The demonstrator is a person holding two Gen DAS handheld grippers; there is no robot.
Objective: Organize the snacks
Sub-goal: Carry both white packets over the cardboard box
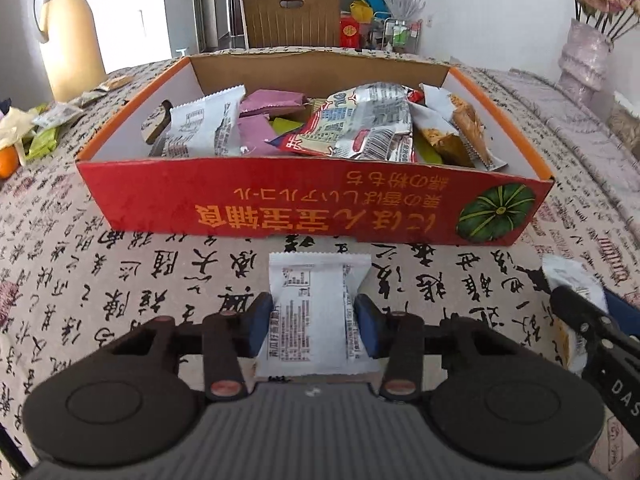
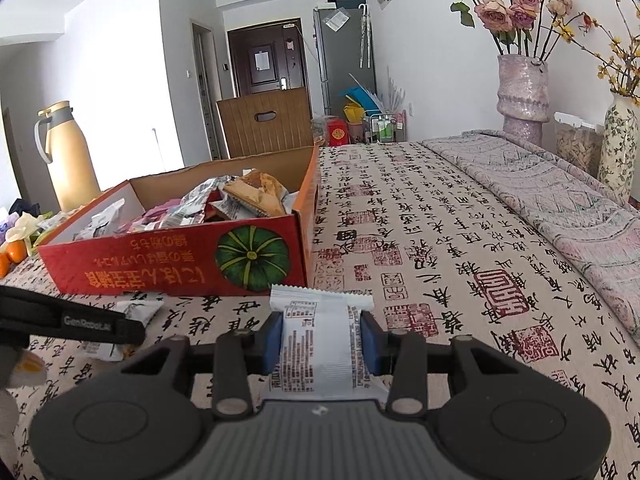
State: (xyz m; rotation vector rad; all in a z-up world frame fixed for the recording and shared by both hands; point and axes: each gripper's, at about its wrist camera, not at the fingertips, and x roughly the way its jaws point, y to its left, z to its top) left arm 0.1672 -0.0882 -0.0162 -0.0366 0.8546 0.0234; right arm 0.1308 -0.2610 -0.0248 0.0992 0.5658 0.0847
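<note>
A red cardboard box point(image 1: 304, 208) with a pumpkin picture stands on the table ahead, filled with several snack packets point(image 1: 360, 128). My left gripper point(image 1: 314, 312) is shut on a white snack packet point(image 1: 312, 300) just in front of the box's near wall. In the right wrist view, my right gripper point(image 2: 320, 336) is shut on another white packet point(image 2: 316, 320), near the box's right front corner point(image 2: 160, 268). The right gripper's finger point(image 1: 580, 320) and its packet point(image 1: 568, 280) show at the left view's right edge. The left gripper's finger point(image 2: 80, 324) and its packet point(image 2: 136, 312) show at the right view's left.
A cream thermos point(image 1: 66, 36), loose packets point(image 1: 56, 116) and an orange point(image 1: 8, 160) lie left of the box. Vases of flowers point(image 2: 524, 92) and a folded cloth point(image 2: 560, 200) are on the right. A wooden chair back point(image 1: 290, 12) stands behind the table. Calligraphy tablecloth point(image 2: 440, 240) covers the table.
</note>
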